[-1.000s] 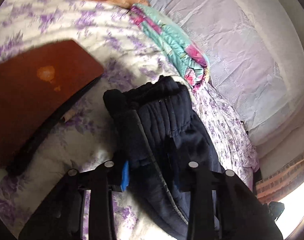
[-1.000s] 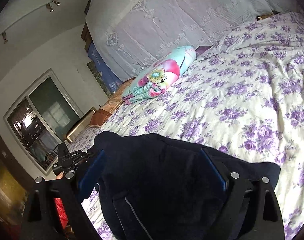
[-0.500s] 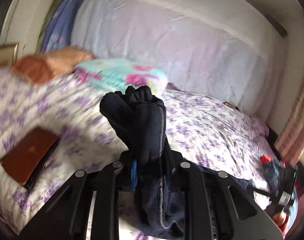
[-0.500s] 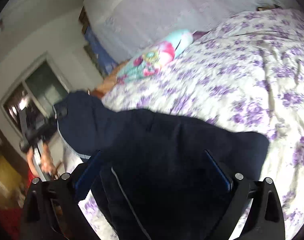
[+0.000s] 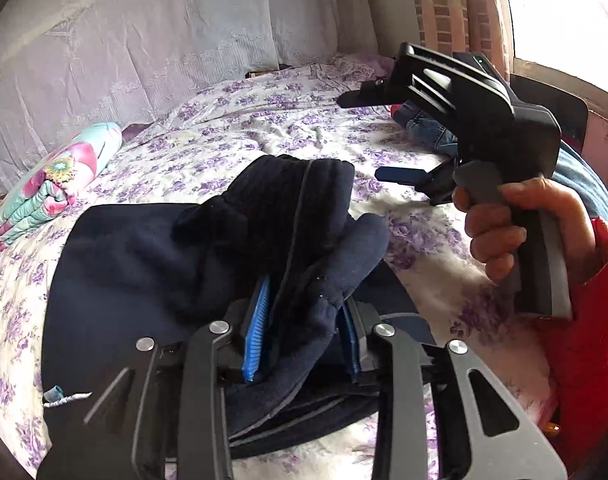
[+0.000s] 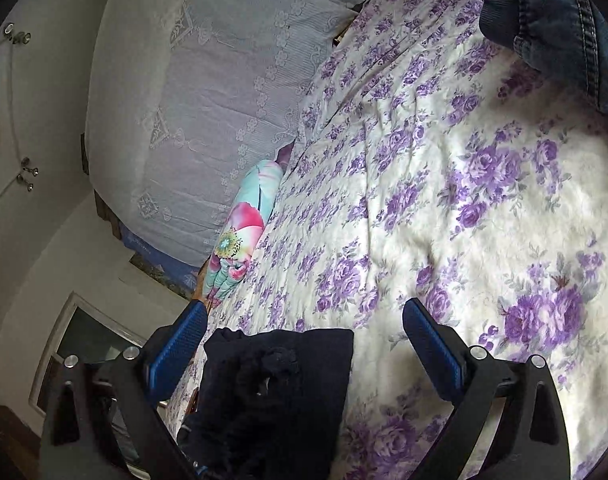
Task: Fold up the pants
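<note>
**Pants Doubled on the Bed, Cuff End in the Left Claw**

While the dark navy pants (image 5: 151,276) lie doubled over on the flowered bedspread (image 5: 263,120), their ribbed cuff end (image 5: 291,200) is bunched up between the blue pads of the left claw (image 5: 304,336). Its jaws are opening at this moment, with the cloth between them; the left pad shows a gap beside the fabric, so the grip looks loosened rather than pressed. The body of the garment spreads as a broad flat panel to the left of that claw, with a thin pale piping line running along the leg.

The cloth looks like thick fleece: soft, limp and fairly bulky, not slippery and not fragile. It should drape and slump instead of keeping a crease, and stacked layers may spring up a little. Judging by that, the best holds are the ribbed cuffs or the waistband edge, where the material is dense enough to pinch several layers at once.

In the right wrist view, the right claw (image 6: 304,344) stands wide and released, its pads apart with a dark fold of the pants below and between them, untouched. A hand (image 5: 516,232) in a red sleeve (image 5: 584,360) carries it.

Farther out lie a folded floral blanket (image 5: 51,184), denim clothing (image 6: 564,20) and a pale lace-covered headboard (image 5: 143,40).
</note>
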